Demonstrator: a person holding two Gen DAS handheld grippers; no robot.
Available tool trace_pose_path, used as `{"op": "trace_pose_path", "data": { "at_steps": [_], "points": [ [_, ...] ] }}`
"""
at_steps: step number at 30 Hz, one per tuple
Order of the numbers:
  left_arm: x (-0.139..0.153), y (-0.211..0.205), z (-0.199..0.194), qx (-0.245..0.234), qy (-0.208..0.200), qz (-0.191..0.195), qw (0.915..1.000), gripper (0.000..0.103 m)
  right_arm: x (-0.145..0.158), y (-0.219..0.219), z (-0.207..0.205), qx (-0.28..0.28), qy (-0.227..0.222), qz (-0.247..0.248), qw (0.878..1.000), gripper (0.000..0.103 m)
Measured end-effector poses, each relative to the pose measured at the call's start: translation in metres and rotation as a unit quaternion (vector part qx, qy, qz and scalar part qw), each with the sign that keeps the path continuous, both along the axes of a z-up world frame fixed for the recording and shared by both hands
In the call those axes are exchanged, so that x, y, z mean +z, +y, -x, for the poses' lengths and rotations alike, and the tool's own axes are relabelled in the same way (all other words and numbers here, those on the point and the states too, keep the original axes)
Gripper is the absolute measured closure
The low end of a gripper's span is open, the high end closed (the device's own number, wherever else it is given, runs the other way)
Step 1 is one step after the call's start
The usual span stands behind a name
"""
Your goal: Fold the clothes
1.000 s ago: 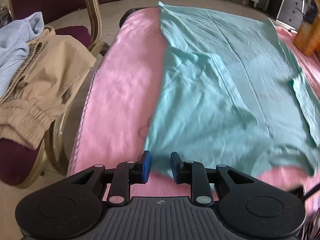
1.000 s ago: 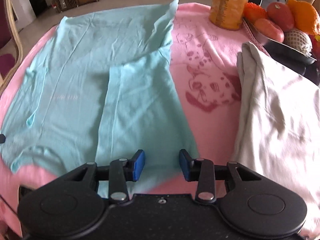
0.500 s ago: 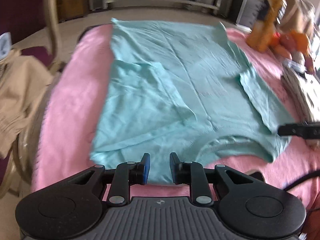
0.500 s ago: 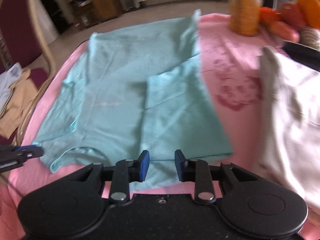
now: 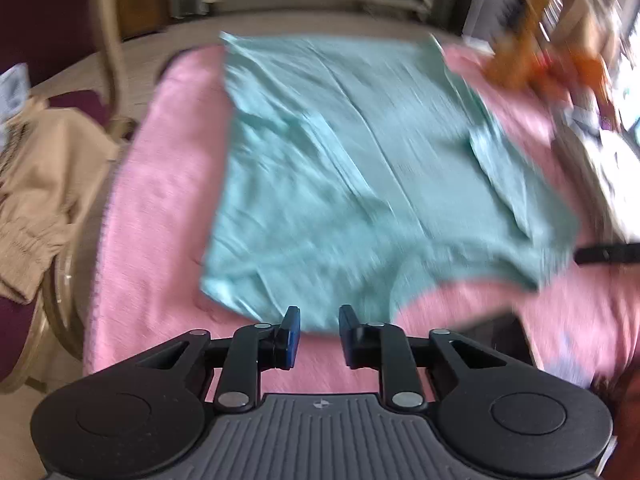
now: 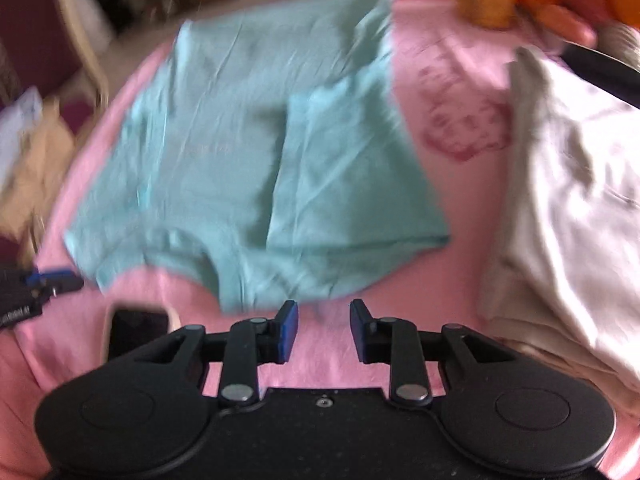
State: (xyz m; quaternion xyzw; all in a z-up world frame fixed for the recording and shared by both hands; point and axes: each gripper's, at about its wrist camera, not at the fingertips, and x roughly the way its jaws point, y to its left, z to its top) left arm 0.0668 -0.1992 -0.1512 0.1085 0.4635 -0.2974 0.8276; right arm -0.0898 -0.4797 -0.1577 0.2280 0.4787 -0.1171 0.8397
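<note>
A teal T-shirt (image 5: 340, 168) lies flat on a pink blanket (image 5: 160, 200), both side parts folded inward and the neckline toward me. My left gripper (image 5: 319, 322) hovers over the shirt's near left edge, open with a narrow gap; no cloth is pinched. My right gripper (image 6: 323, 316) hangs just short of the near edge of the T-shirt (image 6: 240, 152). Its jaws are opening and only the pink blanket (image 6: 452, 272) shows between them. Each view catches the other tool at its side: the right gripper (image 5: 604, 254) and the left gripper (image 6: 52, 280). Both views are blurred.
A cream garment (image 6: 568, 200) lies piled to the right of the shirt. A dark phone (image 6: 136, 328) rests on the blanket near the front. Tan clothes (image 5: 44, 176) sit on a chair at the left. An orange bottle and fruit (image 6: 488, 0) stand at the far right.
Both views swung toward the shirt's middle and drew back. The near edge now lies just past both grippers' fingertips. The right jaws stand narrower than a second ago.
</note>
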Motion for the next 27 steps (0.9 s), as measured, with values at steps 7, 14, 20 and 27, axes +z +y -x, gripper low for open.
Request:
{"op": "trace_pose_path", "data": {
  "at_steps": [7,14,20,27],
  "points": [
    [-0.016,-0.007,-0.024,0.065,-0.01,-0.039,0.997,0.084,-0.003,-0.017,-0.01,-0.071,-0.007,0.035,0.997,0.077],
    [-0.025,-0.016,-0.014,0.035,-0.032,-0.091,0.9947,0.083,-0.015,-0.009,-0.019,-0.05,0.036,0.075,0.995,0.077],
    [-0.021,-0.004,-0.005,0.036,0.0,-0.112,0.9931,0.083,-0.014,-0.005,-0.004,-0.043,0.059,0.075,0.995,0.077],
    [0.034,0.013,-0.009,0.071,-0.061,-0.067,0.9934,0.082,0.036,-0.016,0.014,-0.065,-0.05,0.044,0.996,0.075]
  ]
}}
